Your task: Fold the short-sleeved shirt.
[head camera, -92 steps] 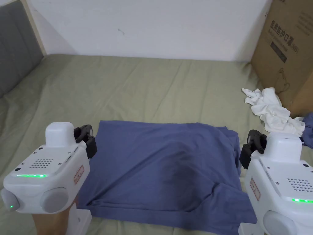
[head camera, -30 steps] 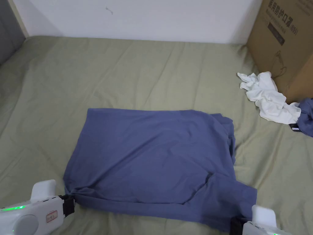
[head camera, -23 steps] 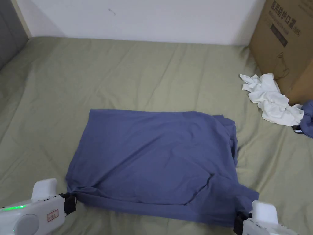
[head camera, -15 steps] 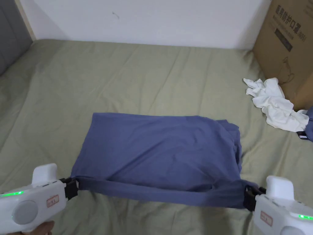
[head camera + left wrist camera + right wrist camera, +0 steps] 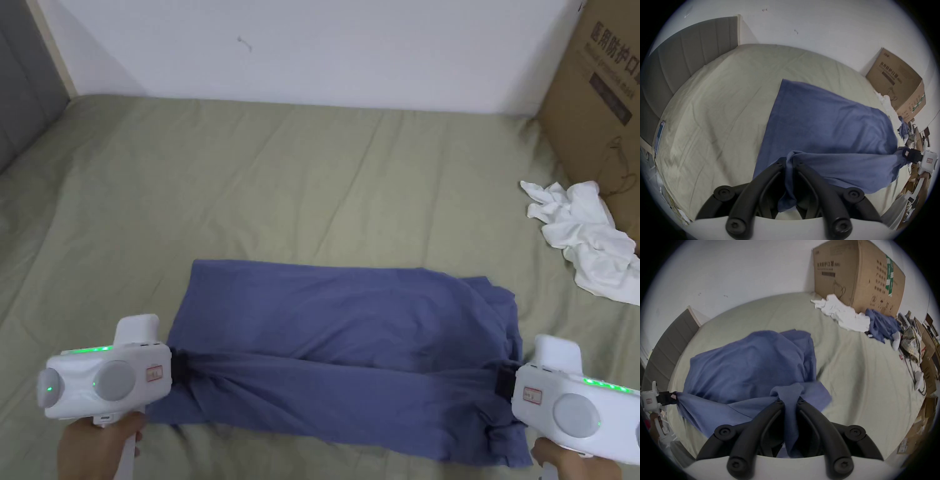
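Note:
The blue short-sleeved shirt [image 5: 350, 350] lies across the green bed sheet [image 5: 281, 187], its near edge lifted and pulled taut between both grippers. My left gripper [image 5: 178, 370] is shut on the shirt's near left corner; in the left gripper view the jaws of the left gripper [image 5: 789, 162] pinch bunched blue cloth [image 5: 826, 129]. My right gripper [image 5: 503, 386] is shut on the near right corner, and the right gripper [image 5: 790, 400] has blue fabric [image 5: 745, 366] hanging down between its jaws. The lifted edge hangs over the shirt's middle.
A crumpled white cloth [image 5: 587, 237] lies at the right beside a big cardboard box [image 5: 600, 94]. Another blue garment [image 5: 883, 324] and clutter sit past it. A grey headboard [image 5: 25, 106] stands at the left, a white wall behind. Open sheet lies beyond the shirt.
Both grippers took hold of the shirt's near corners, lifted the near edge and carried it away from me over the shirt. The flat part showing is now shorter.

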{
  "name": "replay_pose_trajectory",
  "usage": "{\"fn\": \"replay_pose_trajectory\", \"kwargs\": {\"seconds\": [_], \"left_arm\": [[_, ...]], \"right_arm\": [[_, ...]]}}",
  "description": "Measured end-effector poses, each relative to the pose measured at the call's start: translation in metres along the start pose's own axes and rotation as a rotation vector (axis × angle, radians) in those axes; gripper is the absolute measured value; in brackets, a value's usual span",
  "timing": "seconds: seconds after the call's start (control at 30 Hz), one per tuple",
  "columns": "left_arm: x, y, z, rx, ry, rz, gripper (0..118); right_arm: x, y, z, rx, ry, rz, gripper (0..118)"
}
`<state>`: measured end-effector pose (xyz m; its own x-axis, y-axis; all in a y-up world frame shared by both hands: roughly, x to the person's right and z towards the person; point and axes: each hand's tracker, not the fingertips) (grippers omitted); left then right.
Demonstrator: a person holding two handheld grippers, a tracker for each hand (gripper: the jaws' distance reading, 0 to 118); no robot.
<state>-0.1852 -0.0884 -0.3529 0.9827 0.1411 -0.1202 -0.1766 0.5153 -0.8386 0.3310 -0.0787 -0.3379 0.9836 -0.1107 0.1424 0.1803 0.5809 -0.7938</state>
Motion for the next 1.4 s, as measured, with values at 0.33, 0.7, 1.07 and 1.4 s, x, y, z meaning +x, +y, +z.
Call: {"fn": "replay_pose_trajectory", "kwargs": {"seconds": [0.33,0.7,1.07,1.4], "left_arm": [[0.005,0.007,-0.038,-0.093,0.027,-0.004,11],[0.017,0.012,0.066,0.148,-0.061,0.037,110],[0.038,-0.019,0.18,0.451,-0.063,-0.025,118],[0.063,-0.066,0.209,0.663,0.026,-0.149,30]], "right_arm": [[-0.005,-0.008,-0.052,-0.096,-0.033,-0.008,12],[-0.013,0.009,0.068,0.222,0.051,-0.003,115],[-0.026,-0.015,0.211,0.606,0.117,-0.005,118],[-0.043,-0.044,0.248,0.731,0.002,0.11,8]]}}
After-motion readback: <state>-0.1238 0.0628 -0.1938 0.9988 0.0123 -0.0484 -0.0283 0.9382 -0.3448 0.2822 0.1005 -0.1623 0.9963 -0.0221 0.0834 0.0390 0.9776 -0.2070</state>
